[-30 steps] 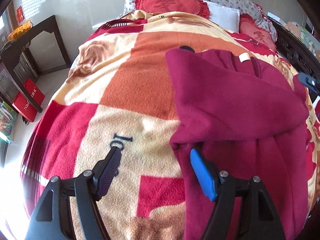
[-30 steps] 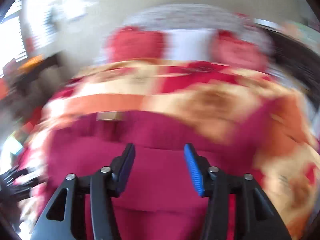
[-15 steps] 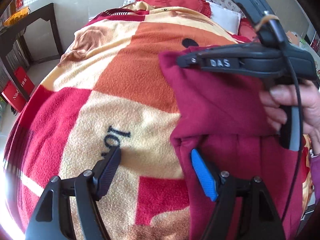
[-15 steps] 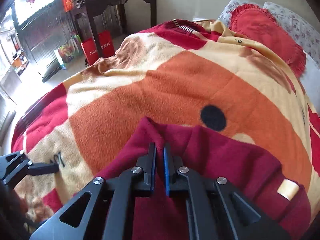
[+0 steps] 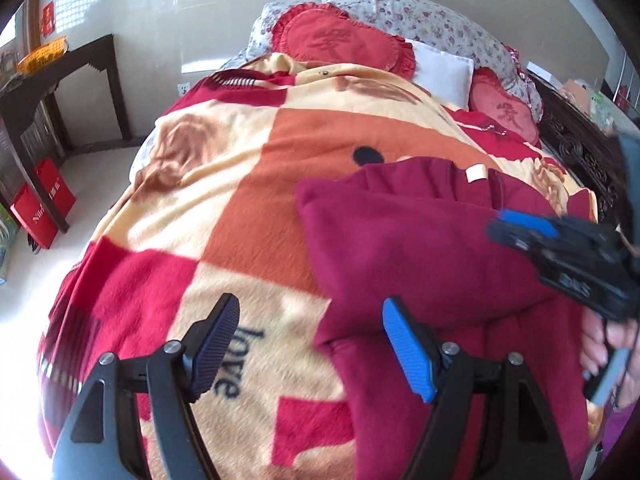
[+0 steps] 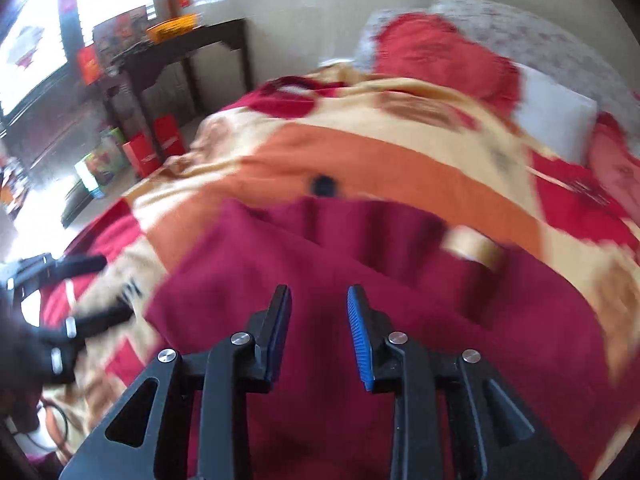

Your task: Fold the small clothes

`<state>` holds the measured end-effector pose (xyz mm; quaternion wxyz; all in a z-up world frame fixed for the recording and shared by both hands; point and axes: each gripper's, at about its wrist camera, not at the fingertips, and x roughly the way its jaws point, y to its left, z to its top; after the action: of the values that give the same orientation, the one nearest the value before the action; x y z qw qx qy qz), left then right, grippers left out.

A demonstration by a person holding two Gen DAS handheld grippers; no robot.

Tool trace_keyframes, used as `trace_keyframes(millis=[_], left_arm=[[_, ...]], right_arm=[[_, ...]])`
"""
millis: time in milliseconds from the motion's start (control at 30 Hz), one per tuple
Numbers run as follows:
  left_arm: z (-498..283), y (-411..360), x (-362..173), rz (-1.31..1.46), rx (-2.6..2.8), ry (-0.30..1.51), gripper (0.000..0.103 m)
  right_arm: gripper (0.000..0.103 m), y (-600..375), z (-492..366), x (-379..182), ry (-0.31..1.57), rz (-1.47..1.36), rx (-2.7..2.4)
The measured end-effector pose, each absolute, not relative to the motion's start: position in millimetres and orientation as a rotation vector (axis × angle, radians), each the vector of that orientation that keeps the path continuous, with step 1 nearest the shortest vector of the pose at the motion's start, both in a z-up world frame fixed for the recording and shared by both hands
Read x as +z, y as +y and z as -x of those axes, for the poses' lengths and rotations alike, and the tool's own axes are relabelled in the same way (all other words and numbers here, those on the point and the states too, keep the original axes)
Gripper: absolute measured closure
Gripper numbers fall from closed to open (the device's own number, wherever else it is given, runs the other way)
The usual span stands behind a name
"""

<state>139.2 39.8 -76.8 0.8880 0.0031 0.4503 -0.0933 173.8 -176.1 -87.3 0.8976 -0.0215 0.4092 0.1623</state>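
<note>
On the bed's patchwork blanket (image 5: 248,184) lies the maroon garment (image 5: 420,248), partly folded, one flap doubled over its near half and a pale label (image 5: 476,173) showing near its far edge. Above the garment's near left edge hangs the left hand-held gripper (image 5: 310,346), fingers spread wide, holding nothing. Over the cloth's middle, the right hand-held gripper (image 6: 319,326) shows a moderate gap between its fingers and grips nothing; that view is blurred, so whether it touches the fabric is unclear. A red heart-shaped cushion (image 5: 340,42) sits at the headboard end.
</note>
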Motion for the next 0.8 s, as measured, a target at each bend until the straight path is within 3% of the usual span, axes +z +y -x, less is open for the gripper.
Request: trace_keyframes(millis=[233,400,667,733,800], left_arm=[[-170,9,-123,-0.069,-0.160,1.061,0.023],[-161,11,-110,-0.071,-0.138,1.040,0.023],[-142,2,-67,-0.113,-0.171,0.956,0.023],[-142,-2,-62,-0.099,-0.180,0.953,0.023],[-142,-7,-61,-0.088,-0.184,0.963,0.023]], right_arm=[[0.090,-280,-149,-150,1.004,-0.041,-0.036],[0.088,-327,-131,-118,0.889,-0.208,0.070],[0.083,-510,-147,-99,0.820,-0.470,-0.307],[0.081,-542,-150,-98,0.797,-0.529,-0.351],[0.071,-574,-159,-102,0.767,-0.633,-0.385]])
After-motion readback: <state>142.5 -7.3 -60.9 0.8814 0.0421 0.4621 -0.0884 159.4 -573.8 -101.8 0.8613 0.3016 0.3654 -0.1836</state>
